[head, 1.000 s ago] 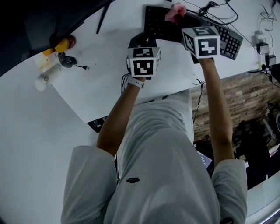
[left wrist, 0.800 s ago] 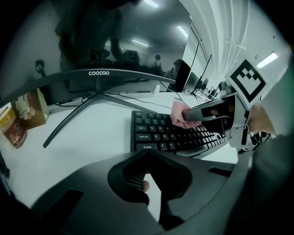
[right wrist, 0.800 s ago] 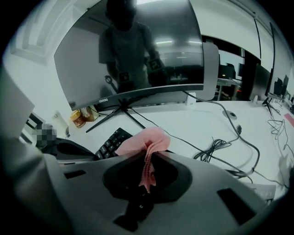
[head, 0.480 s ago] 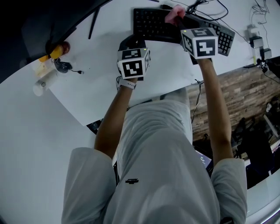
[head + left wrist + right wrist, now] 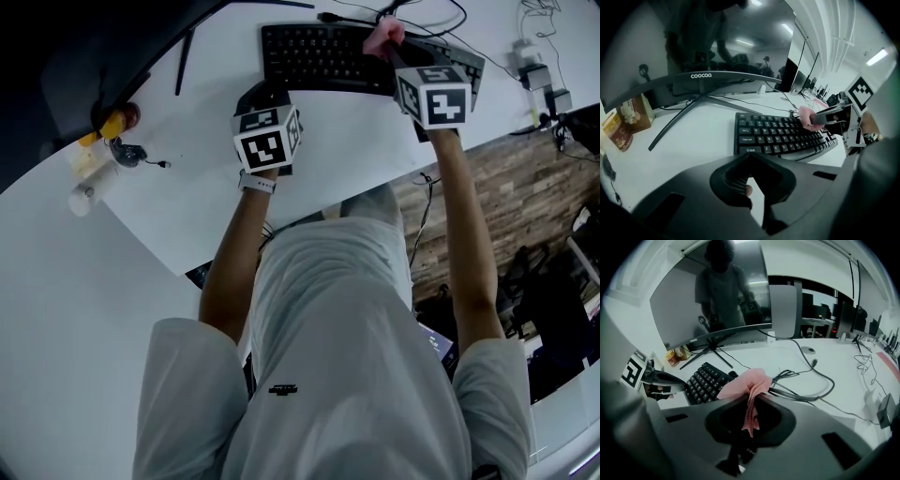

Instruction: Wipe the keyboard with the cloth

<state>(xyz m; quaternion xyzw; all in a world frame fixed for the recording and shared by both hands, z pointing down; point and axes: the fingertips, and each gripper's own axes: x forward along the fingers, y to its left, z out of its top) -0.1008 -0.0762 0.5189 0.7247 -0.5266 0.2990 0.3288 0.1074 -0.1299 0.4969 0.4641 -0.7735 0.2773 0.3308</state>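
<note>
Most of the keyboard [image 5: 319, 56] runs left along the desk's [image 5: 187, 169] near edge from the cloth [image 5: 382, 36], which is clamped tight in the right gripper [image 5: 394, 49].

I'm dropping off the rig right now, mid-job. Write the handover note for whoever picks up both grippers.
Left gripper: jaws together, nothing between them, over the white desk just short of the black keyboard's near left corner.
Right gripper: shut on the pink cloth, bunched over the keyboard's far edge, right of the middle. Whether it touches the keys is unclear.
Done: cloth is in hand and at the keyboard. How much has been wiped cannot be told.
Left: probably sweep the cloth along the key rows.
</note>
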